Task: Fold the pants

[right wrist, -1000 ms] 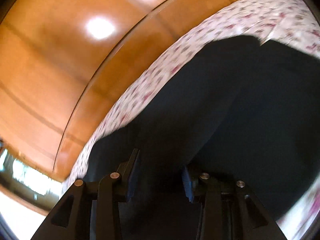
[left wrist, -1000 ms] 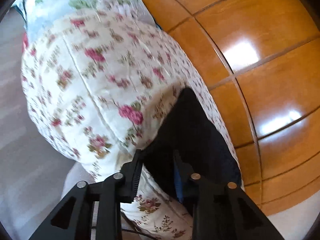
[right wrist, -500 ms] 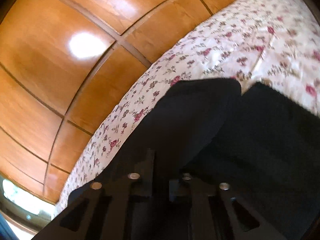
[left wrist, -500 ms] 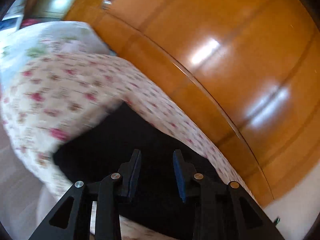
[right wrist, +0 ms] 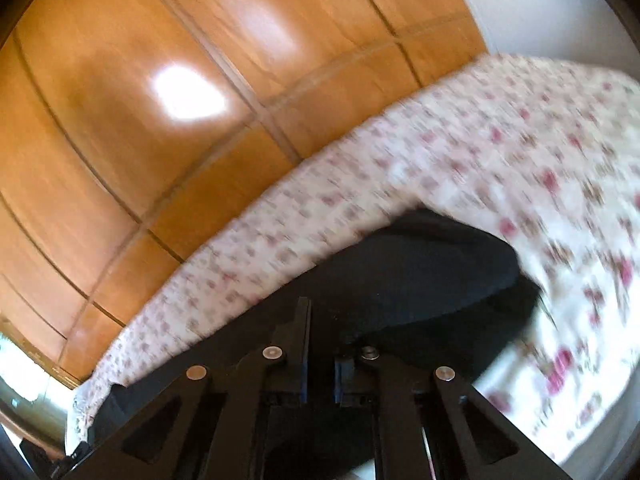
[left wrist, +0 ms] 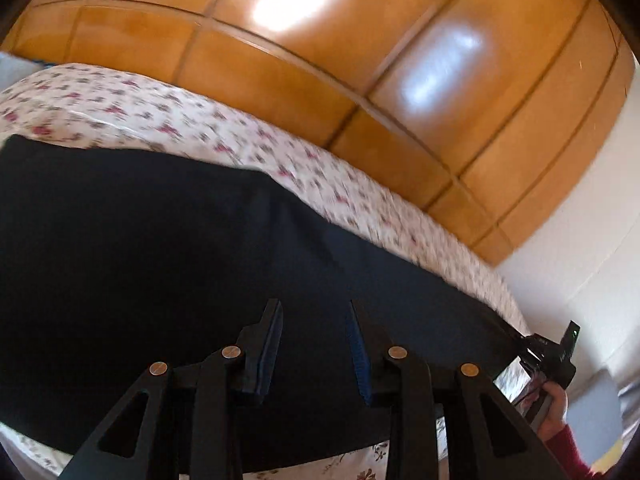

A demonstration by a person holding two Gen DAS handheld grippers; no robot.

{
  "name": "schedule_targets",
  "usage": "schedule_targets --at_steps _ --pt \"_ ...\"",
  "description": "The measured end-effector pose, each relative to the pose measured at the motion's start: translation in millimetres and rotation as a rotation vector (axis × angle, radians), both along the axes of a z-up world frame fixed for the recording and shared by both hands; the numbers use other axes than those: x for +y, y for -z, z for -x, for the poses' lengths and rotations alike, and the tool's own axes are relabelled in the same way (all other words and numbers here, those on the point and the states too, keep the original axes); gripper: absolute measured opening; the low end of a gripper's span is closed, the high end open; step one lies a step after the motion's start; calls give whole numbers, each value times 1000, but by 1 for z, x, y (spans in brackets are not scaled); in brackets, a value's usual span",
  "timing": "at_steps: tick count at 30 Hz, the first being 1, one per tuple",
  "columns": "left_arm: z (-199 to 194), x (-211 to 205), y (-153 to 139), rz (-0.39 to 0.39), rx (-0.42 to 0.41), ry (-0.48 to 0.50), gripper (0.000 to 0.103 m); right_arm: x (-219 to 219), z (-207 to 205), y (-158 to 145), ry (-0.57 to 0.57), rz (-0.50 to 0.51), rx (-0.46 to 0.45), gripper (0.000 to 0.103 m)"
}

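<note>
Dark navy pants (left wrist: 152,248) lie spread on a bed with a floral cover (left wrist: 208,136). My left gripper (left wrist: 314,320) hovers just above the cloth, open, with nothing between its blue pads. In the right wrist view the pants (right wrist: 432,276) lie under my right gripper (right wrist: 322,344). Its jaws stand close together and the dark cloth rises over the right finger, so it looks shut on the pants. The right gripper also shows at the far right of the left wrist view (left wrist: 548,356), held by a hand in a red sleeve.
A wooden panelled headboard or wardrobe (left wrist: 360,40) runs behind the bed; it also shows in the right wrist view (right wrist: 160,80). A white wall (left wrist: 580,260) stands at the right. The floral cover (right wrist: 520,152) extends to the right of the pants.
The left gripper has swung from the pant leg end to over the wide part of the pants, still open. The right gripper's jaws have closed on the cloth and the view has shifted.
</note>
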State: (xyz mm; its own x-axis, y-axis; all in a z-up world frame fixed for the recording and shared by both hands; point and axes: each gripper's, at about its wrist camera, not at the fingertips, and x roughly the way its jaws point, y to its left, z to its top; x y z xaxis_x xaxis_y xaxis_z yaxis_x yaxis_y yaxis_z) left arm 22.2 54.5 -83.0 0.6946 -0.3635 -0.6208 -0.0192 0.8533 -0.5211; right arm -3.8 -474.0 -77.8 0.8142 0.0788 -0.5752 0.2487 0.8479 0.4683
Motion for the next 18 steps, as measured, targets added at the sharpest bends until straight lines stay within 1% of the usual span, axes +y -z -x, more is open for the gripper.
schedule_targets --at_steps 1,2,3,4,7,9,11,13,16,17,18 --pt "-5 -8 4 -8 13 33 33 -6 3 14 16 -31 32 8" --pt "-10 -12 7 -18 23 50 33 -15 4 34 36 -94 73 8" --pt "-13 -18 10 -33 29 64 33 -15 4 34 36 -94 73 8" --pt "-17 -23 12 -43 33 84 33 -19 4 42 44 -127 77 8" --pt "-25 -40 20 -78 50 139 33 -25 7 43 68 -201 60 11" --pt "-29 -50 26 -74 73 177 33 -27 8 41 76 -227 70 11" --pt "-26 -58 29 -80 73 185 33 -27 15 40 83 -255 73 11" --pt "-21 -66 30 -98 57 187 34 -21 20 38 76 -261 82 13" --pt "-19 -73 29 -97 47 197 36 -5 28 36 17 -246 82 22" --pt "-19 -77 27 -91 42 212 36 -1 29 37 -1 -243 76 27" --pt "-19 -80 26 -88 40 225 36 6 29 37 -27 -237 74 27"
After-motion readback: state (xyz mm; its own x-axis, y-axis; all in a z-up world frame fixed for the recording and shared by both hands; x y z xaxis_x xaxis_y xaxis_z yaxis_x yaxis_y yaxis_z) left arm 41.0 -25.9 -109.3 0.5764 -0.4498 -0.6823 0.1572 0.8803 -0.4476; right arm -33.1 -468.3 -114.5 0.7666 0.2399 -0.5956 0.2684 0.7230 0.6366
